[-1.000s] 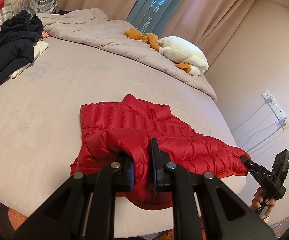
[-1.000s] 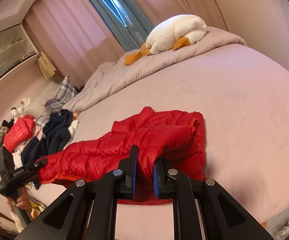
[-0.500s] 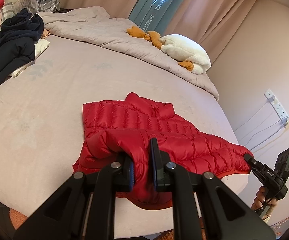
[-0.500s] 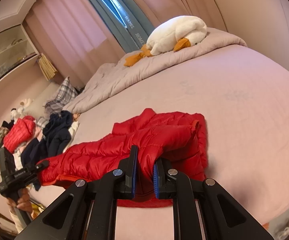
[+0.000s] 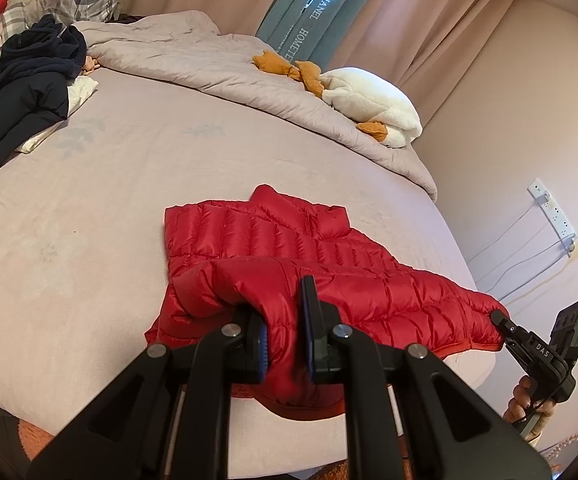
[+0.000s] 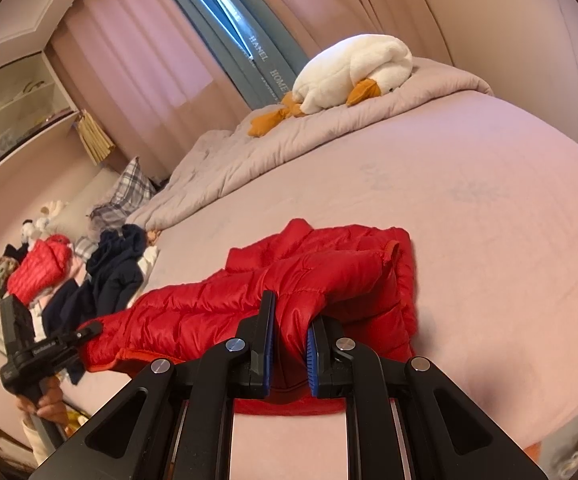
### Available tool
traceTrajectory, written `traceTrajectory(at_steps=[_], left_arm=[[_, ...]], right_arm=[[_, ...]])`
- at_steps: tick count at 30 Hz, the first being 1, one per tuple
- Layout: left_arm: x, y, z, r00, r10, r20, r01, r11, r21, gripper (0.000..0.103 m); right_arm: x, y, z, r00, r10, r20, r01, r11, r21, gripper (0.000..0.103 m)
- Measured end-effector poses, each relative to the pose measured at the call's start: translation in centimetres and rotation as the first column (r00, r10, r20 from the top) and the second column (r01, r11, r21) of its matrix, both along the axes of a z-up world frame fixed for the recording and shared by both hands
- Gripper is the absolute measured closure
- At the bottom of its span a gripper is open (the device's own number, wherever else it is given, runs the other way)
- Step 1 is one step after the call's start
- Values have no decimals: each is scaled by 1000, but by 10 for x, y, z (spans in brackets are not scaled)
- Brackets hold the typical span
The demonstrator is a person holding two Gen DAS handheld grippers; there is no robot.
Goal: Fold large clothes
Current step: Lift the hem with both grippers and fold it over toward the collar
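A: Left wrist view, biggest first?
B: Bed (image 5: 89, 208), then the red puffer jacket (image 5: 289, 240) spread ahead of the left tool (image 5: 283, 340), which pinches a fold of its near hem.
A: Right tool (image 6: 289, 340)?
B: Clamped on the jacket's other end; plush goose (image 6: 353, 72) far beyond.

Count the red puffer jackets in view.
2. One jacket lies at the near bed edge, pinched by both claws. Another sits on the clothes pile at the far left. More may be buried there.
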State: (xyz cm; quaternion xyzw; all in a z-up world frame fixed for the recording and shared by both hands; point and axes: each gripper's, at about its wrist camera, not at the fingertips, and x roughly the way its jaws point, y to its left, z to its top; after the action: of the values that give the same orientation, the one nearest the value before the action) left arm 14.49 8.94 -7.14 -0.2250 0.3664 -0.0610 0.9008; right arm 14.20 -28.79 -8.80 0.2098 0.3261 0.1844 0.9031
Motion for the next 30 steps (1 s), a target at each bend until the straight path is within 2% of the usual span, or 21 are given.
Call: traceTrajectory(at_steps=[11,30], left_arm=[[3,-1,4,1000,8,10,-8,1000,3,90],[-31,4,15,998,-3,64,6,999,-51,90]], right_arm=[[0,-1,2,1000,1,12,-1,1000,-6,89],[-23,-5,17,998,15,62,-16,1000,7,89]])
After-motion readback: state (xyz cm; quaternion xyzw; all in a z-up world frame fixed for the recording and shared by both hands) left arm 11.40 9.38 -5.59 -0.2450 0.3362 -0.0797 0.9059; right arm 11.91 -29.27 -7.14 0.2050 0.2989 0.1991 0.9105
